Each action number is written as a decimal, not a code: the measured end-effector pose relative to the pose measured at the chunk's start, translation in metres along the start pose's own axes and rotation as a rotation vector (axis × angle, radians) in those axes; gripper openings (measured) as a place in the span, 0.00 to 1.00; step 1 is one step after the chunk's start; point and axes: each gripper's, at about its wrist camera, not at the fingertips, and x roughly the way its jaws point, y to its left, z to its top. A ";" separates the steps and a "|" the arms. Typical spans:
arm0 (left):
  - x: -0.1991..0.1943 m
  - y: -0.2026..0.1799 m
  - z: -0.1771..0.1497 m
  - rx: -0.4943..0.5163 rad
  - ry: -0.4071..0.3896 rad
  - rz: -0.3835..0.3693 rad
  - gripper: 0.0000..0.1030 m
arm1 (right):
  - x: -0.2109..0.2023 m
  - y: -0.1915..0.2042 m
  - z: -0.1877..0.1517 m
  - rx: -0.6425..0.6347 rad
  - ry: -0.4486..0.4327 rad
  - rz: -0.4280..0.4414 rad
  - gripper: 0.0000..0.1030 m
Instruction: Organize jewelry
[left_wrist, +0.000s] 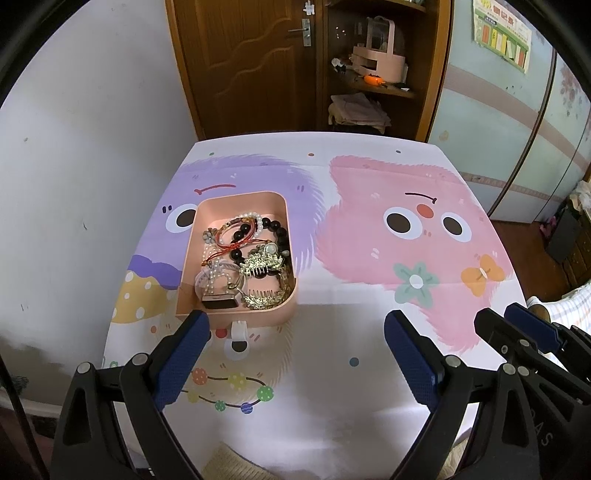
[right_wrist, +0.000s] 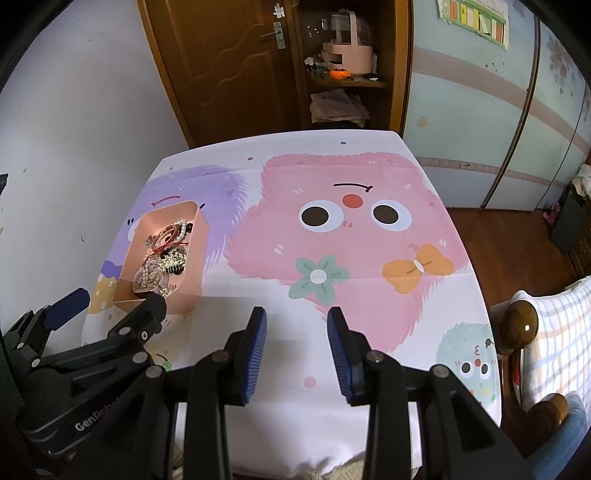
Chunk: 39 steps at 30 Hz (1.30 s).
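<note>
On the table (left_wrist: 332, 325) one pink tray (left_wrist: 286, 236) holds perhaps two gold combs (left_wrist: 260, 260); both grippers' jaws gape, empty.

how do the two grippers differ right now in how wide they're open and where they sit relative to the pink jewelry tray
The left gripper has its jaws spread wide; the right gripper holds a much narrower gap. The left gripper sits just in front of the pink tray, one finger near its front corner; the right gripper is off to the tray's right, over bare tablecloth. Both hold nothing, have blue pads, and point down at the table.
</note>
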 end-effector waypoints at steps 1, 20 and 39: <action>0.000 0.000 -0.001 0.000 0.000 0.000 0.92 | 0.000 0.000 0.000 0.002 0.001 0.001 0.34; 0.001 -0.001 -0.005 0.004 0.012 0.005 0.92 | 0.000 -0.001 -0.002 0.006 -0.003 0.003 0.33; 0.003 -0.003 -0.008 0.002 0.038 0.000 0.92 | 0.000 -0.003 -0.002 0.007 0.001 0.008 0.34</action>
